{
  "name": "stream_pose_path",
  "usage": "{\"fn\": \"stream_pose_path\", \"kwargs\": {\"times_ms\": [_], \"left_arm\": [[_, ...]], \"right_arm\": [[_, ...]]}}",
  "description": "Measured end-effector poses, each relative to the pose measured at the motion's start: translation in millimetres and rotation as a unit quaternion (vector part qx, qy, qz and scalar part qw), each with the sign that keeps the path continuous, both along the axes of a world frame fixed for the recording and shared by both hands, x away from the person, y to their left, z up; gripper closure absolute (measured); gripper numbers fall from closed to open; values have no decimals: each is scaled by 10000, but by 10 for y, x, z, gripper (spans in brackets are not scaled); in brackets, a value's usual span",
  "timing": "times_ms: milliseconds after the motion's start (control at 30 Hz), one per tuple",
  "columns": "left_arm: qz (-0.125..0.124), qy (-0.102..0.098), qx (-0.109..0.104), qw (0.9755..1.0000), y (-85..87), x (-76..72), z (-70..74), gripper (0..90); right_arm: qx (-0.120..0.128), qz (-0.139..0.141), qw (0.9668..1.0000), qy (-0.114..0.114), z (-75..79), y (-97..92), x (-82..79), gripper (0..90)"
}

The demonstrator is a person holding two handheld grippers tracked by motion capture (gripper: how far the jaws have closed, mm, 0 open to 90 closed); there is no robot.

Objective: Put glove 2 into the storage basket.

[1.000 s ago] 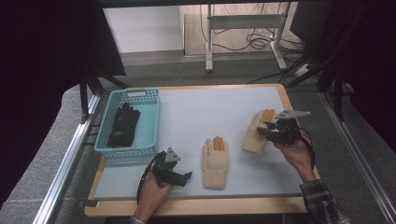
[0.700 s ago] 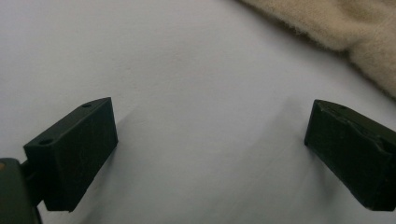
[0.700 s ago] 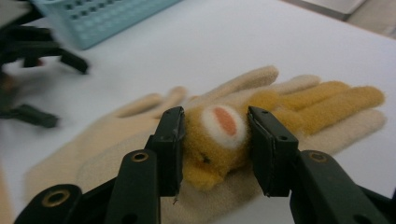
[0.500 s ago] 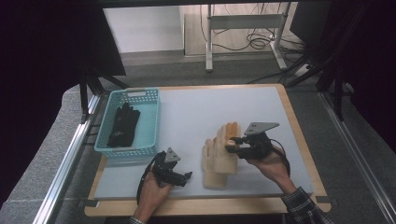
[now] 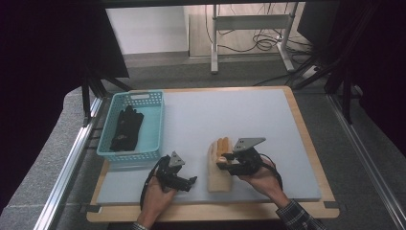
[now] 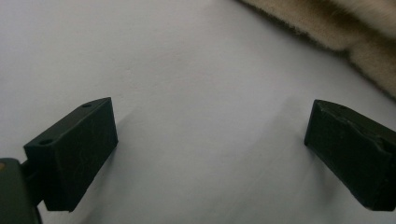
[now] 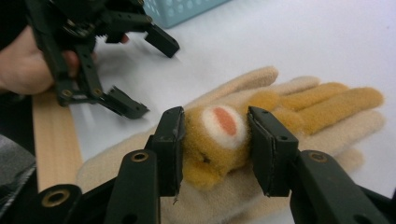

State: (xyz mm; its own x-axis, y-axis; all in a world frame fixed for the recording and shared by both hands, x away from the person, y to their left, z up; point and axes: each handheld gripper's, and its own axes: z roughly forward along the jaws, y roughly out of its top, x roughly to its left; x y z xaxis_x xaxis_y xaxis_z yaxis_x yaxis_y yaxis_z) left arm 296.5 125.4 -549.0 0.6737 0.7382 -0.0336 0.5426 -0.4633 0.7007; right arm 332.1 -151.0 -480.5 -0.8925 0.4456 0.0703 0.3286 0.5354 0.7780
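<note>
Two beige plush gloves with orange fingers lie stacked near the mat's front edge. My right gripper (image 5: 224, 163) (image 7: 215, 140) is shut on an orange lump with a white and red spot on the upper glove (image 7: 322, 100). The lower glove (image 5: 218, 181) sticks out beneath it at the cuff; in the high view I cannot tell their edges apart. My left gripper (image 5: 189, 181) (image 6: 210, 154) (image 7: 149, 74) rests on the mat just left of the gloves, open, with nothing between its fingers. A beige glove edge (image 6: 327, 23) shows beyond its jaws.
A light blue basket (image 5: 136, 96) (image 7: 187, 9) stands at the mat's left side with a black glove (image 5: 125, 127) inside. The grey mat (image 5: 239, 115) lies on a wooden board (image 5: 306, 139). Metal rails run along both sides of the table.
My right gripper has carried its glove from the right part of the mat leftward and down onto the other glove. The left gripper has stayed where it was.
</note>
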Motion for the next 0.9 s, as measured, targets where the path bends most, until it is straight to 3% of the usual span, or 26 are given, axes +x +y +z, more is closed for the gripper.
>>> {"fn": "stream_pose_path", "kwargs": {"times_ms": [100,233,367,533,633,733,900], "left_arm": [[11,-2,-11,10000,-2,-2,-2,28],[10,-3,-11,10000,-2,-1,-2,28],[1,0,-2,10000,-1,-1,-1,28],[4,-1,-5,10000,-1,-1,-1,28],[9,-2,-8,10000,-2,-2,-2,28],[-3,7,1,10000,0,-1,0,28],[-1,7,-2,10000,0,-1,0,28]], "right_arm": [[-55,-47,10000,-28,-85,-12,38,561],[-70,-121,9998,140,-198,-18,62,501],[-100,-210,9997,28,-114,-55,57,404],[-19,-359,9993,-33,2,-211,87,407],[15,-486,9988,53,-25,-330,99,484],[-68,-611,9980,142,-112,-423,83,615],[-162,-629,9973,329,-280,-515,29,806]]}}
